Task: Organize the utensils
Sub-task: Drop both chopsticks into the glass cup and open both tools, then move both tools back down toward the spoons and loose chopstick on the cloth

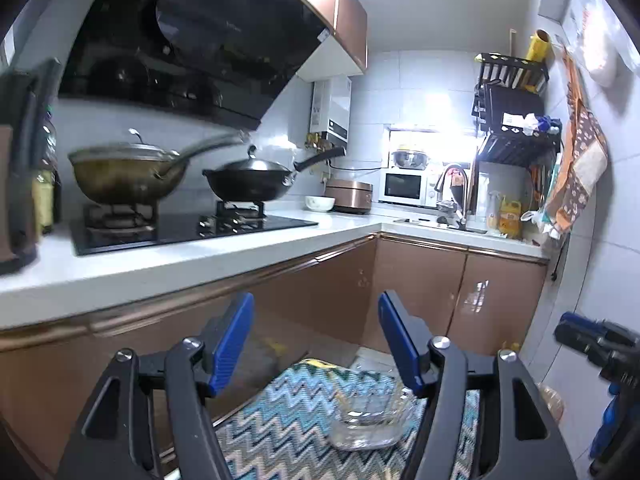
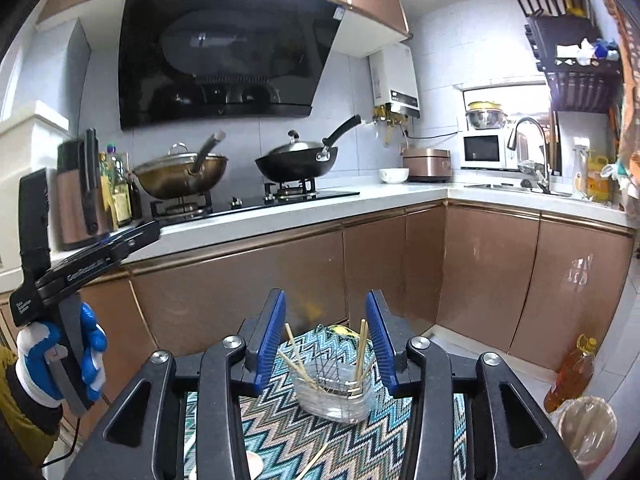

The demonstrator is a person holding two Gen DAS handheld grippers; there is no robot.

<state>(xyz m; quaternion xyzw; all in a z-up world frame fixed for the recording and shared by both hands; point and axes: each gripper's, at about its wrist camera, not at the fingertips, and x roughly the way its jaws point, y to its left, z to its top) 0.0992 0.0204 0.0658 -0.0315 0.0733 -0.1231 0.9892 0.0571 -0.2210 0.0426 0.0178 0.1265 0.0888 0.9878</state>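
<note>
A clear glass holder (image 2: 335, 394) stands on a zigzag-patterned mat (image 2: 288, 440), with several wooden chopsticks (image 2: 362, 350) leaning in it. One loose chopstick (image 2: 314, 462) lies on the mat nearer to me. My right gripper (image 2: 326, 338) is open and empty, raised just short of the holder. My left gripper (image 1: 316, 342) is open and empty, held above the same holder (image 1: 370, 420) in the left wrist view. The right gripper's body shows at the right edge of the left wrist view (image 1: 600, 348).
A white counter (image 2: 280, 216) with brown cabinets runs behind, bearing two woks (image 2: 298, 164) on a stove, a rice cooker (image 2: 426, 164), a bowl (image 2: 394, 175), a microwave and a sink. An oil bottle (image 2: 572, 376) stands on the floor at right.
</note>
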